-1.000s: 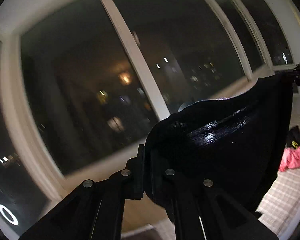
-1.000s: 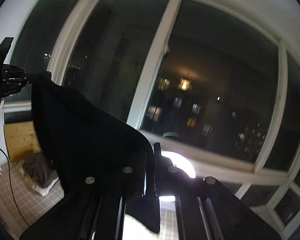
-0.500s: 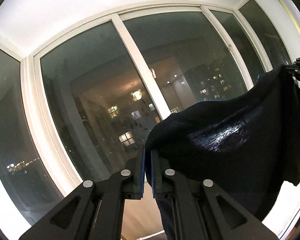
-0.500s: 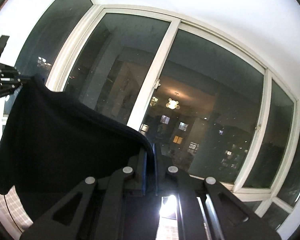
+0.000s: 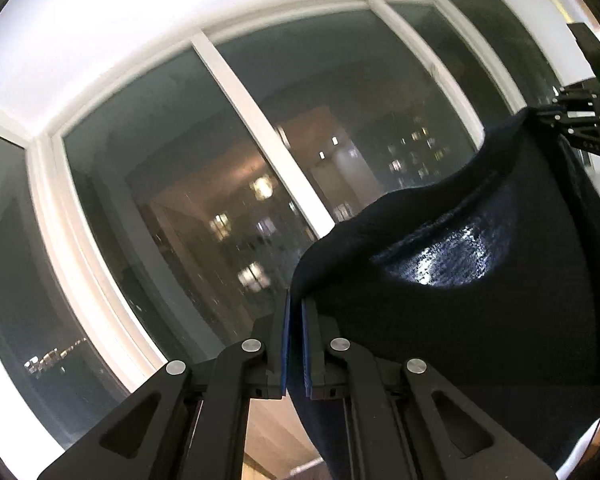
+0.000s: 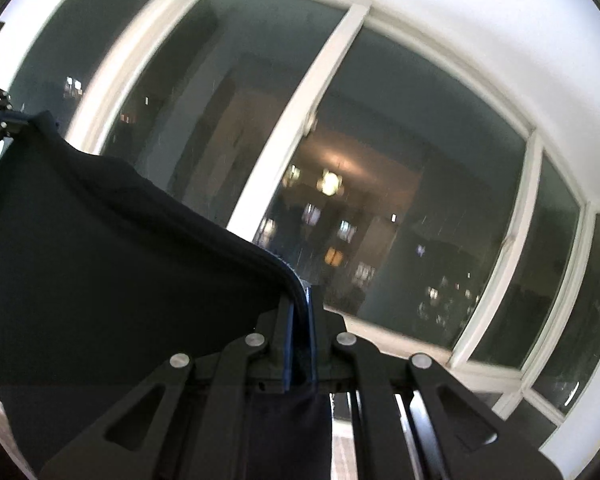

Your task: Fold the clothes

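A dark navy garment (image 5: 480, 280) hangs in the air, stretched between both grippers. My left gripper (image 5: 295, 308) is shut on one top corner of it, and the cloth runs up and right to the right gripper (image 5: 556, 116), seen at the far right edge. In the right wrist view my right gripper (image 6: 300, 300) is shut on the other corner of the garment (image 6: 120, 260), whose top hem runs left to the left gripper (image 6: 4, 124) at the frame's left edge. The cloth hangs below both, and its lower part is out of view.
Both cameras point upward at large dark windows (image 5: 204, 184) with white frames (image 6: 296, 120) and a white ceiling. Room lights reflect in the glass. A strip of wooden floor (image 5: 268, 440) shows below the left gripper.
Both views have tilted slightly downward again and blur with motion. The garment stays stretched between the two shut grippers, with its top hem sagging a little more in the middle.
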`<state>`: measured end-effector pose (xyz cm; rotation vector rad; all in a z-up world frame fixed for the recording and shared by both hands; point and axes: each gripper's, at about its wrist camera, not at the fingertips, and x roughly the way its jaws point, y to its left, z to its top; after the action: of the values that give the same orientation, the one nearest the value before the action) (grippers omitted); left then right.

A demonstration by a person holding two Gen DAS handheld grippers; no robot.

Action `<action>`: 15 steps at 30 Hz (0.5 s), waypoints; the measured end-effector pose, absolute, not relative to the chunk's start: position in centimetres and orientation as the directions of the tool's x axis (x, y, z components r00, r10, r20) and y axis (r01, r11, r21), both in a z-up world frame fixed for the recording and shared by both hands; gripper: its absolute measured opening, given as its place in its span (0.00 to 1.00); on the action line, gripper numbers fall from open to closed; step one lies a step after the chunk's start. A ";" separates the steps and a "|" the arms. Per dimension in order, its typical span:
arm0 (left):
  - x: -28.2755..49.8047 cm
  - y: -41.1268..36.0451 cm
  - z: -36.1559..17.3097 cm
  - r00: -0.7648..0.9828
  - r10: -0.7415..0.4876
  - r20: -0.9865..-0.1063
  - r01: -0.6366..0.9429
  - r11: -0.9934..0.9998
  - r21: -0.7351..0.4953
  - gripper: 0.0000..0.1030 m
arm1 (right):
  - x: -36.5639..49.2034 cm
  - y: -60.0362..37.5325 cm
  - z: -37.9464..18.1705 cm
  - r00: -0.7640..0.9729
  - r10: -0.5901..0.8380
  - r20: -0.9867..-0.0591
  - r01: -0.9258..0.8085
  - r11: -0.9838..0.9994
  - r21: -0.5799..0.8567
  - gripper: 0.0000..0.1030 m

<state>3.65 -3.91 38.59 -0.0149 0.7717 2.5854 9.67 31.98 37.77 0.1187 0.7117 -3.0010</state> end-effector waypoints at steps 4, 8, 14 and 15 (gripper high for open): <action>-1.8 -1.8 33.0 -0.892 0.383 -0.240 -0.452 -0.728 0.515 0.04 | 3.6 32.0 28.7 -0.980 -0.025 -0.199 0.104 -0.912 -0.396 0.06; -6.3 0.1 24.9 -0.847 0.378 -0.374 -0.524 -0.713 0.467 0.04 | 0.8 32.8 18.3 -0.950 0.003 -0.312 0.094 -0.951 -0.295 0.05; -12.8 2.6 11.0 -0.707 0.382 -0.595 -0.643 -0.698 0.316 0.04 | -4.4 33.7 6.4 -0.881 0.080 -0.467 0.058 -0.960 -0.273 0.05; -14.2 3.3 9.3 -0.687 0.368 -0.627 -0.650 -0.696 0.304 0.04 | -6.0 33.9 5.4 -0.869 0.083 -0.489 0.062 -0.960 -0.273 0.05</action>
<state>-14.24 3.29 9.28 -0.7213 0.6971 2.3499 -5.96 33.88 5.40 0.8079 0.4457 -3.0142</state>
